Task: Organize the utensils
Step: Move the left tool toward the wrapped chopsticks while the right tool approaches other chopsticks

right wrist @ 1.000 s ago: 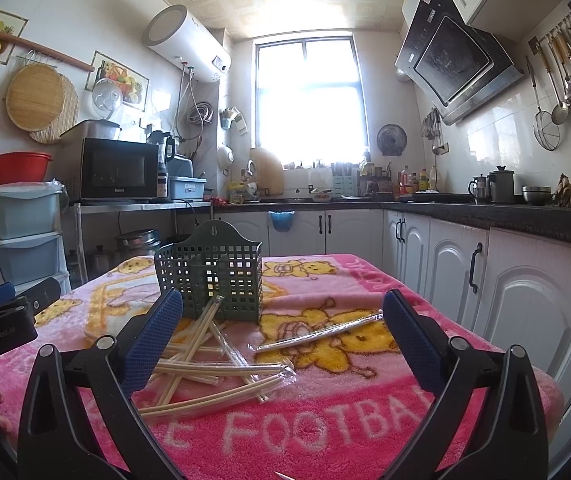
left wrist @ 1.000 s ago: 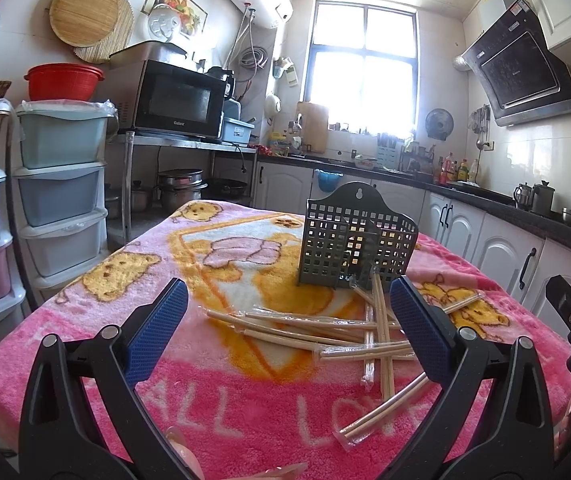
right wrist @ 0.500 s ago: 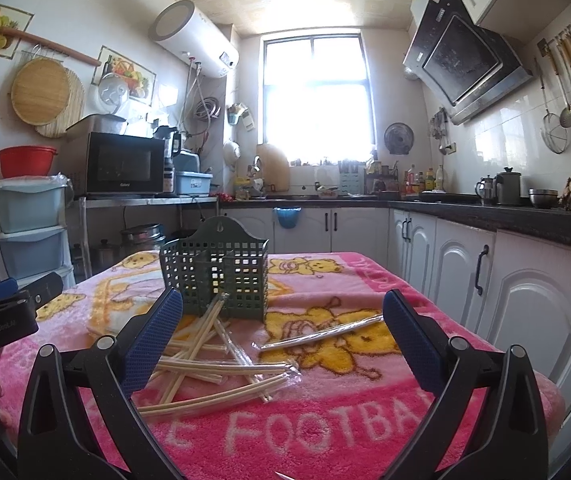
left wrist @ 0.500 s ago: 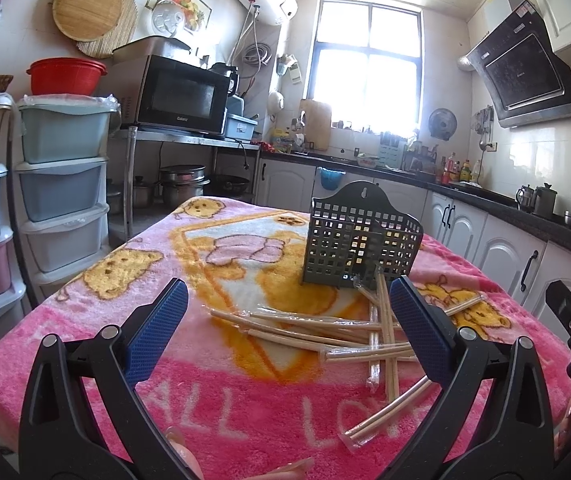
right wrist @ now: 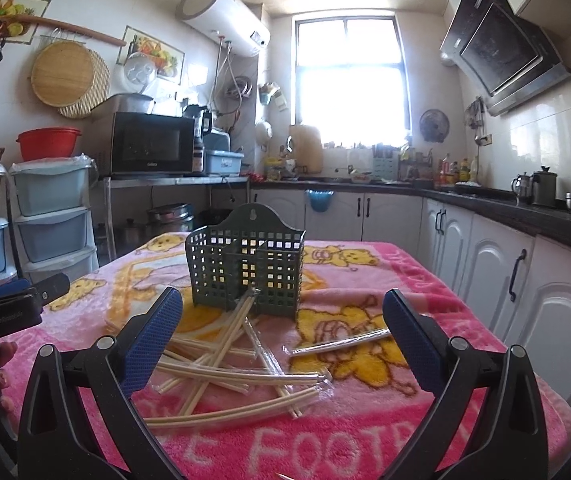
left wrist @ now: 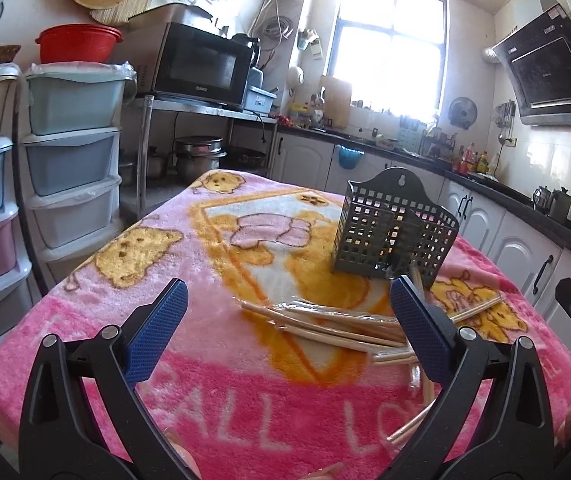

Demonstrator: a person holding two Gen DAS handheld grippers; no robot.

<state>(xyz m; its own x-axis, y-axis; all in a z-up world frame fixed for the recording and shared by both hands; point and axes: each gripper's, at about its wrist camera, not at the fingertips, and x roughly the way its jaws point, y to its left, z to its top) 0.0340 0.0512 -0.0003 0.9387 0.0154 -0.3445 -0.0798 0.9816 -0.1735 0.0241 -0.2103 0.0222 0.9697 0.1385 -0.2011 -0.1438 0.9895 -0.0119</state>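
Note:
A dark green perforated utensil basket (right wrist: 245,264) stands upright on the pink blanket-covered table (right wrist: 349,448); it also shows in the left wrist view (left wrist: 393,232). Several pairs of wrapped wooden chopsticks (right wrist: 229,364) lie scattered in front of it, also in the left wrist view (left wrist: 325,324). One wrapped pair (right wrist: 337,344) lies apart to the right. My left gripper (left wrist: 289,332) is open and empty, above the table's near side, left of the pile. My right gripper (right wrist: 281,340) is open and empty, hovering over the pile.
Stacked plastic drawers (left wrist: 69,152) stand left of the table. A microwave (left wrist: 201,66) sits on a metal shelf behind. White cabinets and a counter (right wrist: 525,272) run along the right. The left gripper's body (right wrist: 5,304) shows at the right view's left edge.
Both grippers have moved forward and tilted slightly down toward the chopsticks and basket, which look larger now. Both stay open. Nothing on the table has moved.

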